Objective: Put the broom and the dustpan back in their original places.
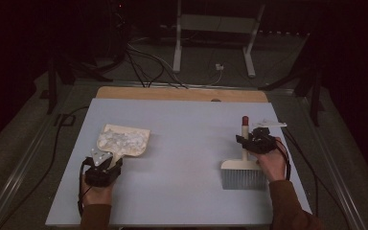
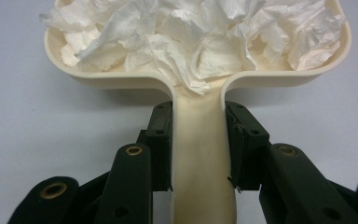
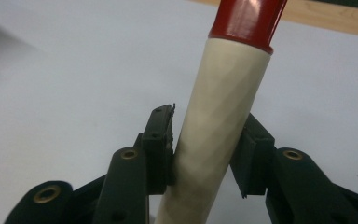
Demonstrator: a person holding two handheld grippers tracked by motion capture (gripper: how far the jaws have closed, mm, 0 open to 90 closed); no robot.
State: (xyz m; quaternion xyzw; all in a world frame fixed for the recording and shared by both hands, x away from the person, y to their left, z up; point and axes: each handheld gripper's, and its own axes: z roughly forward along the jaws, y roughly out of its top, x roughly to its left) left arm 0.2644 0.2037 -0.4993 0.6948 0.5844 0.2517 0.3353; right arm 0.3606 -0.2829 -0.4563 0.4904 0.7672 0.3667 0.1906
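Note:
A cream dustpan (image 1: 133, 149) heaped with crumpled white tissue (image 1: 120, 139) lies at the table's left. My left gripper (image 1: 113, 159) is shut on its handle, and in the left gripper view both pads clamp the dustpan handle (image 2: 200, 154) just below the tissue (image 2: 191, 32). At the right lies a hand brush (image 1: 243, 175) flat on the table, grey bristles toward me, red handle tip (image 1: 245, 120) pointing away. My right gripper (image 1: 245, 142) straddles its handle. In the right gripper view the brush handle (image 3: 219, 102) stands tilted between my right gripper's (image 3: 209, 121) slightly parted jaws, leaning on one pad.
The pale blue table top (image 1: 187, 143) has a wooden strip (image 1: 182, 93) along its far edge. Beyond it, on the dark floor, stand a white metal frame (image 1: 213, 28) and loose cables (image 1: 143, 62). A black cable (image 1: 52, 158) runs down the table's left side.

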